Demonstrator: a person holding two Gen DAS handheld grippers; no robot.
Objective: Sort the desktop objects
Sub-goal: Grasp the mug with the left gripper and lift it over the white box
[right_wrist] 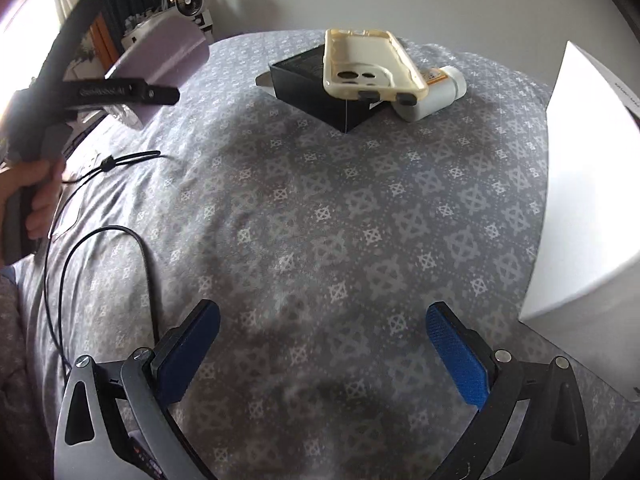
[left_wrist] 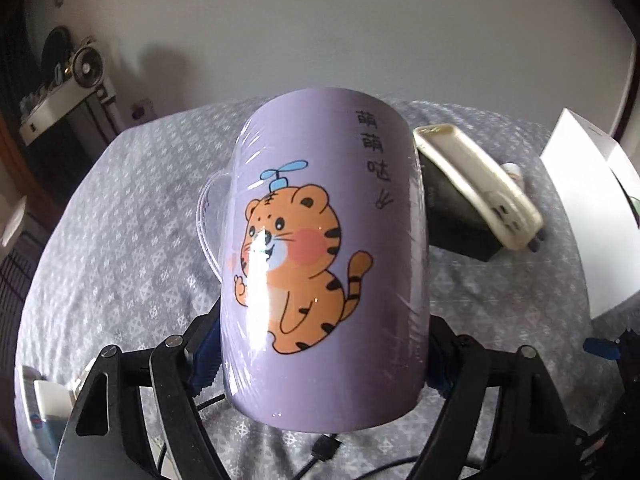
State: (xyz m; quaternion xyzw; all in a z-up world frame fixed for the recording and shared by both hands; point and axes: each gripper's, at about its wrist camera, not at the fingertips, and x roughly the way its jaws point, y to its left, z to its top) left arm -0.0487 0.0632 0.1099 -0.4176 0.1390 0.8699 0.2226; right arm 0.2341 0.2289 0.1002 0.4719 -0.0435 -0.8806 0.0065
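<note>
Left wrist view shows the left tongs (left_wrist: pixel 324 356) clamped on one purple mug (left_wrist: pixel 328 256) bearing a cartoon tiger, their blue pads pressed against both its sides and holding it off the bench (left_wrist: pixel 120 216), which wears a grey patterned cloth. Right wrist view shows the right tongs (right_wrist: pixel 322 354) spread wide with nothing between them above the cloth, while at the far edge lie one black box (right_wrist: pixel 316 88), one cream phone case (right_wrist: pixel 368 66) resting on it and one small white bottle (right_wrist: pixel 436 94) just beside. One white box (right_wrist: pixel 592 184) stands at the right, and two black cables (right_wrist: pixel 132 240) trail at the left.
</note>
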